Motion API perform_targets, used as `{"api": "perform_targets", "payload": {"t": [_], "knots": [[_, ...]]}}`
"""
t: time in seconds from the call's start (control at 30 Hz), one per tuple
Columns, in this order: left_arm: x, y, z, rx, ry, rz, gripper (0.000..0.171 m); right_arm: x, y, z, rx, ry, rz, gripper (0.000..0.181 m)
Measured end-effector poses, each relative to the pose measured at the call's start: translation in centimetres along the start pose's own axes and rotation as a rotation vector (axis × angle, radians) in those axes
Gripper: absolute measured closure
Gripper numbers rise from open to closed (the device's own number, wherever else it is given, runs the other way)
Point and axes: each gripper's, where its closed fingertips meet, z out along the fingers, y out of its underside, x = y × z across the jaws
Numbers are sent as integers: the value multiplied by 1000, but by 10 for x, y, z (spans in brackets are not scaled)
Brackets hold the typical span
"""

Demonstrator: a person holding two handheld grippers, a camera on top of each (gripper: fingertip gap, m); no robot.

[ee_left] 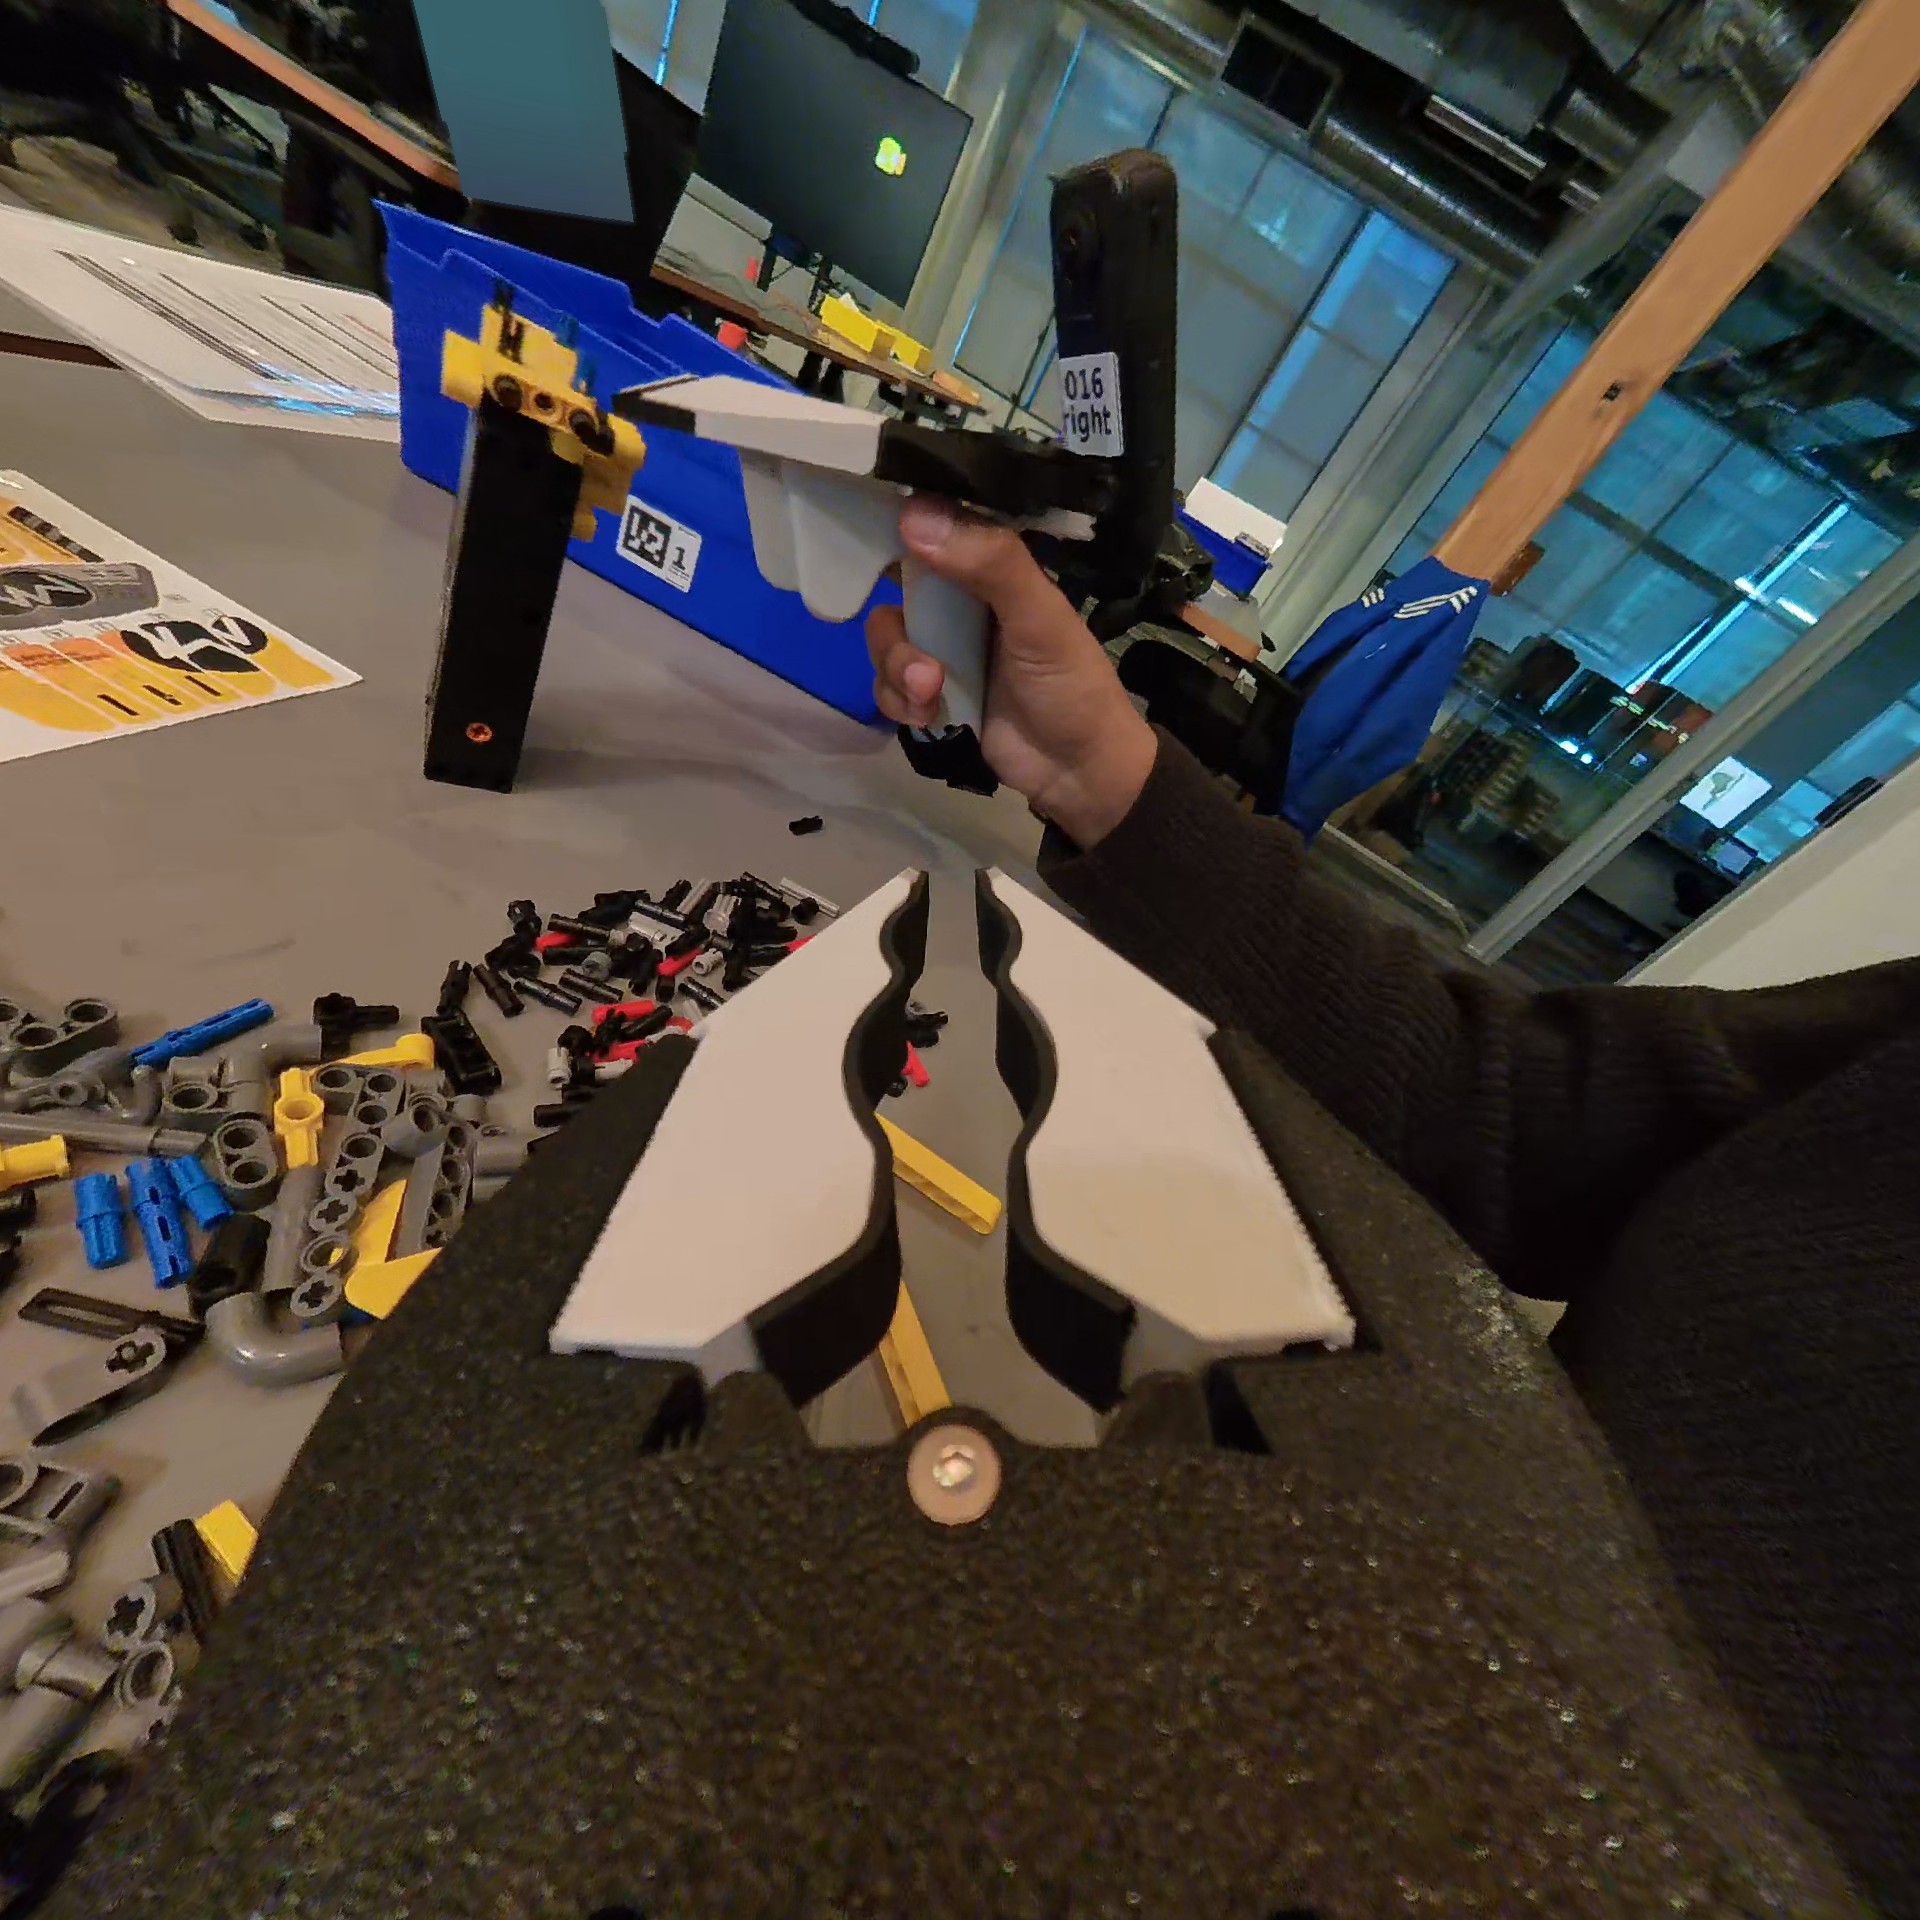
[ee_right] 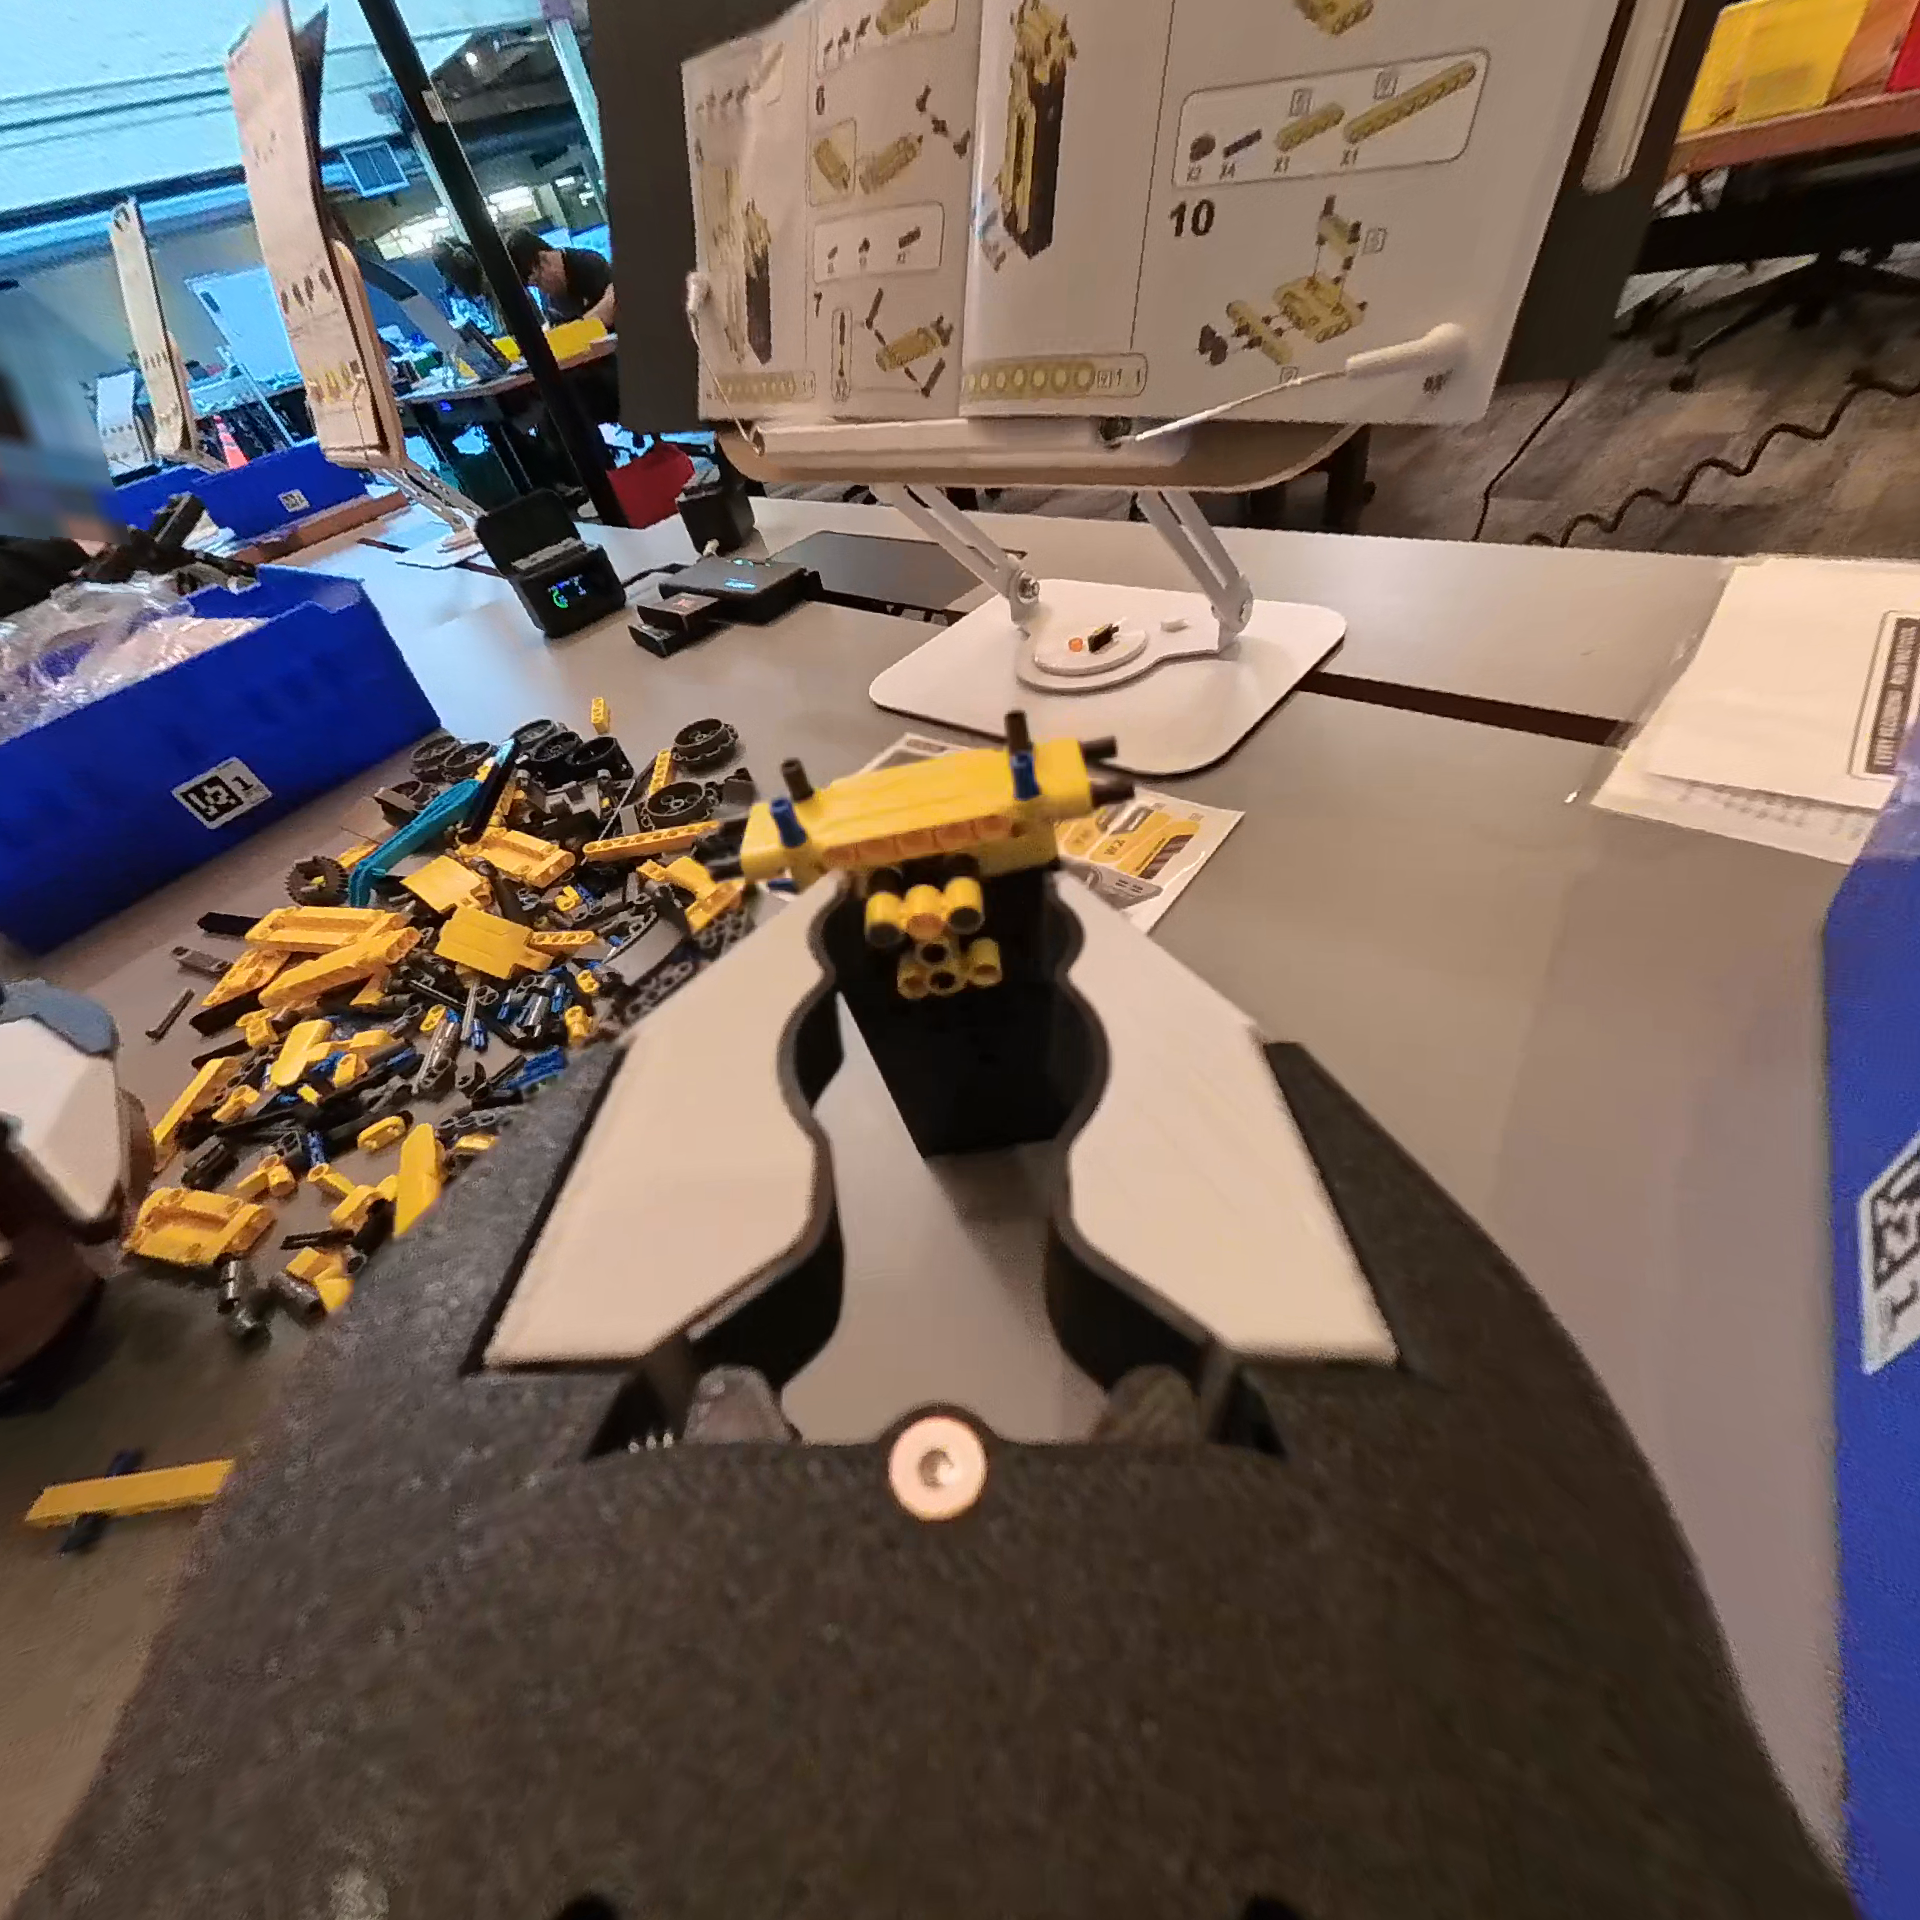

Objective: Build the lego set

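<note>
Gripping the tall black brick tower (ee_right: 961, 1049) capped with a yellow pinned beam assembly (ee_right: 920, 805), the right gripper (ee_right: 951, 935) had its white fingers (ee_right: 707, 1143) pressed against the tower's sides, the tower standing upright on the grey desk (ee_right: 1455, 987). The left gripper (ee_left: 951, 894) hovered empty, fingers (ee_left: 769, 1132) slightly parted, over a loose yellow beam (ee_left: 940, 1174) beside a scattered pile of black, grey, blue and yellow pins and connectors (ee_left: 343, 1122). A blue plastic bin (ee_left: 686, 457) sat behind the tower.
</note>
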Motion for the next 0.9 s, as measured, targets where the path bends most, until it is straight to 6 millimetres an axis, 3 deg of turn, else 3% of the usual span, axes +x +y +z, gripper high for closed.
{"api": "perform_targets", "payload": {"t": [0.17,0.33,0.47,0.53,0.57,0.63,0.7,0.8,0.9], "knots": [[1,-1,0,7,16,-20,163,3,1,3,-17,104,-86,102],[1,0,1,1,30,-35,163,7,35,27,-184,164,-104,94],[2,0,2,0,43,-50,163,7,43,45,-262,114,-103,94],[3,-1,3,-1,52,-58,163,1,45,50,-269,49,-98,112],[4,-1,3,-2,58,-59,163,-3,45,49,-265,15,-102,112],[5,0,4,-6,65,-57,163,-16,37,41,-218,-88,-81,113],[7,0,4,-8,69,-53,163,-43,13,24,-91,-299,-24,114],[8,1,4,-9,78,-59,163,-97,-30,-31,135,-750,39,115],[8,1,3,-7,84,-66,163,-122,-47,-70,217,-994,107,116]]}}
